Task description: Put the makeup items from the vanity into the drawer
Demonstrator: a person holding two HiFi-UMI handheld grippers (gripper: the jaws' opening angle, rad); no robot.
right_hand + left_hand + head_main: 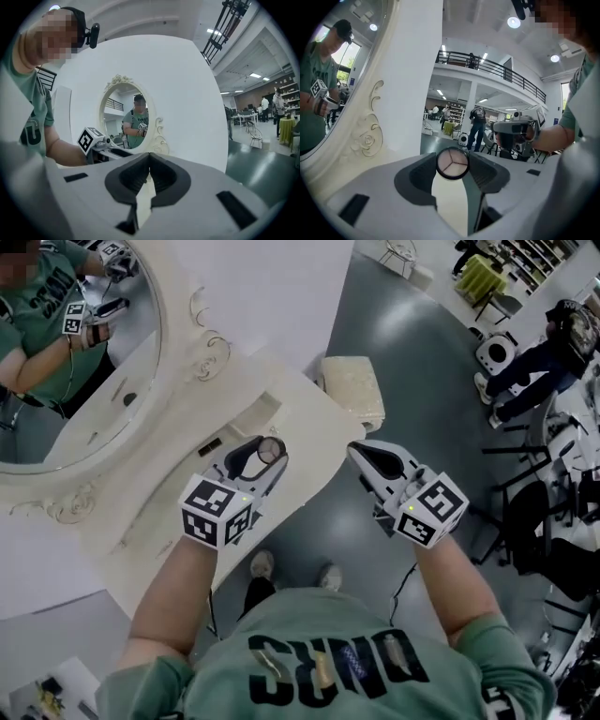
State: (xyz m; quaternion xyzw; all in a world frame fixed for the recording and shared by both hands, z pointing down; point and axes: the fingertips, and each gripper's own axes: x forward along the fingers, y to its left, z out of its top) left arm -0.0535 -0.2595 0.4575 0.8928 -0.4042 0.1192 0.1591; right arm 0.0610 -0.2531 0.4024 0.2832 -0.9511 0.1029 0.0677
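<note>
- Head view: both bare forearms reach forward from a green T-shirt, each hand gripping a white two-jaw tool with a marker cube at its back.
- The left gripper point(265, 454) hangs over the front edge of the cream carved vanity top point(281, 413), pointing away from the body, below the oval framed mirror point(75, 381).
- Its jaws stand wide, clamped on a small round compact point(452, 164), which is held at their tips above the vanity.
- The compact has a black rim and a pale pink face split into three wedges.
- The right gripper point(367, 457) hovers over the grey floor point(422, 371), near a cream cushioned stool point(354, 390); its jaws are pressed together, with nothing between them.
</note>
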